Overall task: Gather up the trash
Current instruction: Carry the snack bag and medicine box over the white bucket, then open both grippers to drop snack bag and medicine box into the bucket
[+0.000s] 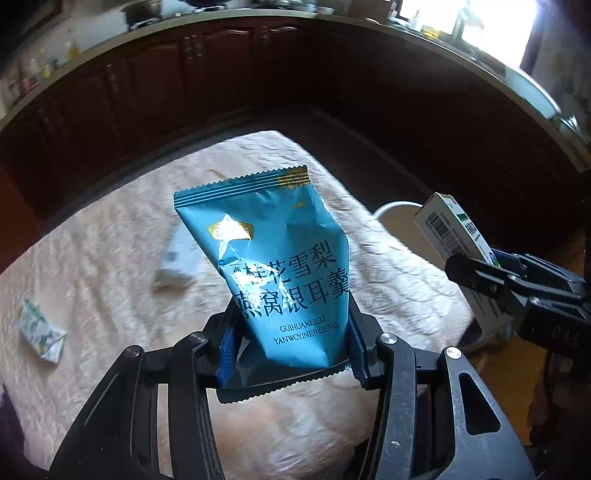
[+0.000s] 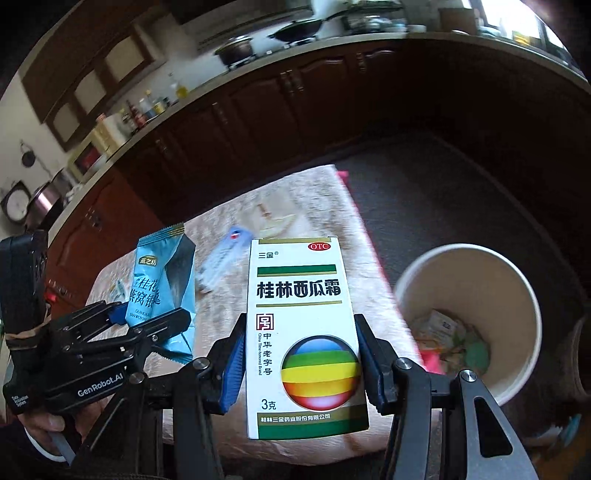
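left hand-held gripper (image 1: 291, 343) clamps blue packet (image 1: 273, 266); right hand-held gripper (image 2: 301, 363) clamps medicine box (image 2: 303, 332).

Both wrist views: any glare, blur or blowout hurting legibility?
Left wrist: glare streaks across the blue pouch, window blown out, table litter motion-blurred. Right wrist: white medicine box sharp and readable, paper bucket slightly soft, counter bowed by fisheye.

It was a home kitchen: dark wooden cabinets (image 2: 258, 107) ran under a long counter (image 2: 424, 37) that carried a wok (image 2: 299, 27), a pot (image 2: 236, 50) and bottles (image 2: 147, 107).
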`<action>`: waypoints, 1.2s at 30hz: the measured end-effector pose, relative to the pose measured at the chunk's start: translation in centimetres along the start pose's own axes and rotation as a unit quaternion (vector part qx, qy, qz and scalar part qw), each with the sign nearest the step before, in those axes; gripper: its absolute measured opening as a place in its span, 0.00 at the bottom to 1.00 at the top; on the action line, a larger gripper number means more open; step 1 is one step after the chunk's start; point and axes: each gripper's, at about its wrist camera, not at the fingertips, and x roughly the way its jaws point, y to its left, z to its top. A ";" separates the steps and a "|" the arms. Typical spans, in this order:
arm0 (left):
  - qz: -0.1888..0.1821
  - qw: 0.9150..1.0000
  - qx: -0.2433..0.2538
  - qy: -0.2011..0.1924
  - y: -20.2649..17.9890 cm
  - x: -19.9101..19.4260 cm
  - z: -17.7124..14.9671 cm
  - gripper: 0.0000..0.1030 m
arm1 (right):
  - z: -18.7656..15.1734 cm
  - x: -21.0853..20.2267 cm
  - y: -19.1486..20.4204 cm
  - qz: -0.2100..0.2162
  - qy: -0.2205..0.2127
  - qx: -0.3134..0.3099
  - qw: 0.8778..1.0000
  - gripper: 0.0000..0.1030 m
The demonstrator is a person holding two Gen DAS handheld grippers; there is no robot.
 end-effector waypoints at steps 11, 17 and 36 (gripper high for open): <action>-0.054 0.997 0.046 0.035 -6.4 4.5 2.7 0.46 | -0.8 -1.6 -9.7 -0.061 -0.001 0.090 0.994 0.49; -0.087 0.994 0.039 0.057 -8.3 7.1 3.9 0.46 | -1.9 1.0 -15.5 -0.082 0.026 0.146 0.986 0.49; -0.152 0.984 0.033 0.088 -11.8 11.4 5.0 0.62 | -4.8 1.5 -21.1 -0.117 0.015 0.243 0.963 0.68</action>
